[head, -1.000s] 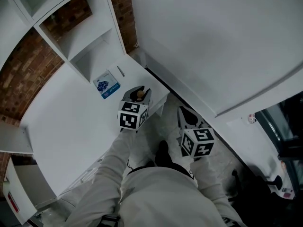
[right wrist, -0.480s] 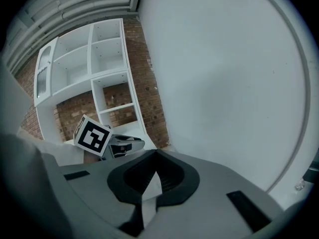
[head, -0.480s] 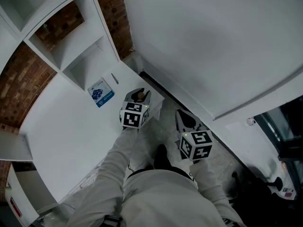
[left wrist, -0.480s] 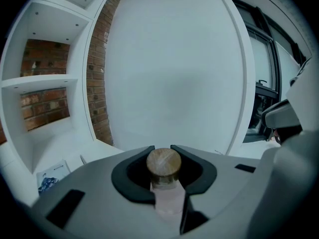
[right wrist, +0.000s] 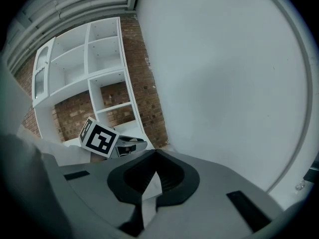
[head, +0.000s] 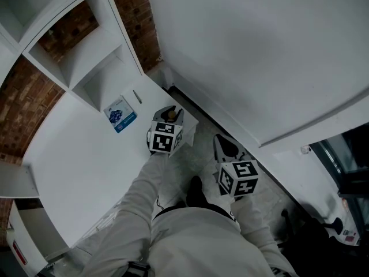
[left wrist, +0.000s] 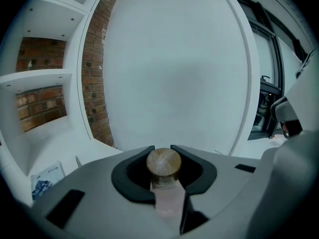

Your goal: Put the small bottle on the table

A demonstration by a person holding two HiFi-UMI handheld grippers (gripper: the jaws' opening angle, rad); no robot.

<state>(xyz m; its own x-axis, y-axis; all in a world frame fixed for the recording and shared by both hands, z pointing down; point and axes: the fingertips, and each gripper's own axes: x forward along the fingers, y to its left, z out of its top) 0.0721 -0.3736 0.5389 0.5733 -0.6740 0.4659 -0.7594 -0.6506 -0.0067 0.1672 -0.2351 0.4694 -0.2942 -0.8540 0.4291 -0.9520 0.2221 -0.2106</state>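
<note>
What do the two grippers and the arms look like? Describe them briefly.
Both the left gripper and right gripper have grey moulded bodies with curved, black-lined jaws. Each carries a white cube printed with black square markers. The person wears pale long sleeves.

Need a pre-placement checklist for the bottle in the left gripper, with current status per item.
1. Grip: left gripper shut on the small bottle, jaws on either side of its neck: ok.
2. Orientation: cork stopper on top: ok.
3. Landing area: bare table around the gripper, and the blue-printed card lies apart from it: ok.
4. Edge margin: the gripper hangs near the table's corner: not ok, so shift inward.
5. Bottle base on the table: hidden, cannot tell.
6. Right gripper: shut, empty, off to the side: ok.
</note>
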